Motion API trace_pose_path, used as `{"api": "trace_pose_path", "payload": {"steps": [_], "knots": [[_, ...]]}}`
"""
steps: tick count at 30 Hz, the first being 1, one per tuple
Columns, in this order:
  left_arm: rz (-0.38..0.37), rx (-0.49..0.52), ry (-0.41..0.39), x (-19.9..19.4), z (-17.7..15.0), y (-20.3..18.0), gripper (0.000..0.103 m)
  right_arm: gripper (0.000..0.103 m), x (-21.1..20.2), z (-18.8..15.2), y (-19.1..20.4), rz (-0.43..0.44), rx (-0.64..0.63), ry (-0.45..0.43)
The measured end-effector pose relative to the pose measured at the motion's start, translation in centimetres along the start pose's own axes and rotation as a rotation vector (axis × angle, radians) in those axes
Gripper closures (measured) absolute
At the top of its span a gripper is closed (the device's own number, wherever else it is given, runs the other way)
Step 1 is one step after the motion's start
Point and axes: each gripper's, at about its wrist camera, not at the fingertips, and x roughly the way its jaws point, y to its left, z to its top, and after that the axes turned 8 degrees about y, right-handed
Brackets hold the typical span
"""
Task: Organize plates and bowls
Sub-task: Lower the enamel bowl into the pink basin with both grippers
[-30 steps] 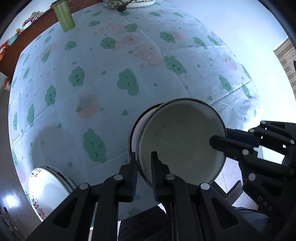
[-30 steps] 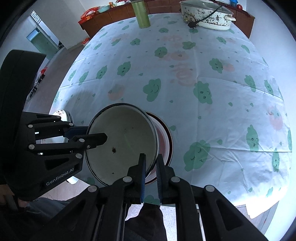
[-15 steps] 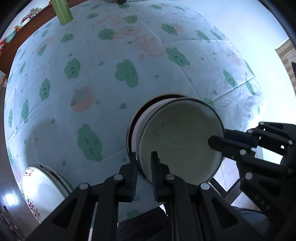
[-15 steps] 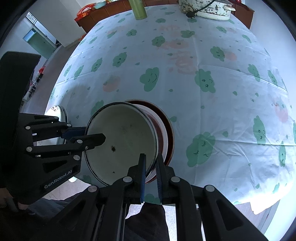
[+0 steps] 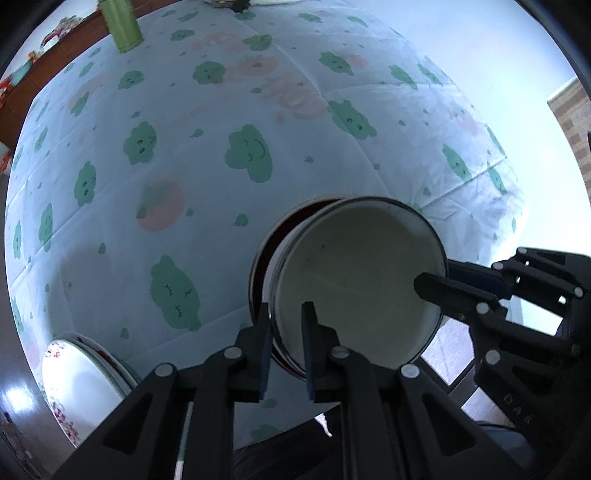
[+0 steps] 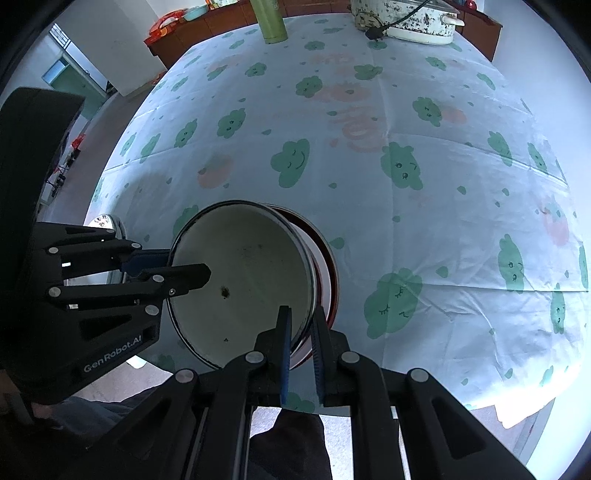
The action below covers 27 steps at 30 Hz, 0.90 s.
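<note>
A white enamel bowl (image 5: 358, 280) with a dark rim and red outer wall is held between both grippers, above the near part of the table. My left gripper (image 5: 286, 325) is shut on its rim at one side. My right gripper (image 6: 301, 325) is shut on the rim at the other side; it also shows in the left wrist view (image 5: 439, 286). The bowl shows in the right wrist view (image 6: 243, 280), with the left gripper (image 6: 177, 266) on its left rim. A stack of flowered white plates (image 5: 81, 376) sits at the table's near left edge.
The table wears a pale cloth with green clouds (image 6: 369, 147). A green cup (image 6: 271, 20) and a white electric pot with a cord (image 6: 417, 18) stand at the far end. A wooden sideboard (image 6: 192, 40) lies beyond. The floor shows past the near edge.
Both grippers, still holding the bowl, have tilted so the view takes in more of the far table. The bowl keeps its place between the fingers.
</note>
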Motion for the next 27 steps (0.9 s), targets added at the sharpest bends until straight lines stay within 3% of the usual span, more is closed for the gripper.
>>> {"api": "trace_pose_path", "payload": {"steps": [2, 7, 18, 20, 22, 27], "knots": [[0.018, 0.021, -0.023, -0.6, 0.0, -0.3, 0.092, 0.091, -0.2, 0.0, 0.1, -0.013, -0.006, -0.011], [0.01, 0.019, 0.003, 0.5, 0.0, 0.0, 0.091, 0.091, 0.3, 0.0, 0.0, -0.005, 0.008, 0.003], [-0.03, 0.008, -0.005, 0.4, -0.1, 0.2, 0.077, 0.089, 0.4, 0.4, 0.2, -0.006, 0.015, 0.006], [-0.038, 0.004, -0.01, 0.3, -0.2, 0.3, 0.073, 0.083, 0.2, 0.5, 0.1, -0.004, 0.022, 0.001], [-0.042, -0.001, -0.014, 0.2, -0.2, 0.4, 0.07, 0.066, -0.2, 0.5, -0.2, 0.008, 0.034, -0.016], [-0.049, -0.006, -0.016, 0.3, -0.3, 0.6, 0.069, 0.061, -0.8, 0.5, -0.8, 0.001, 0.057, -0.038]]}}
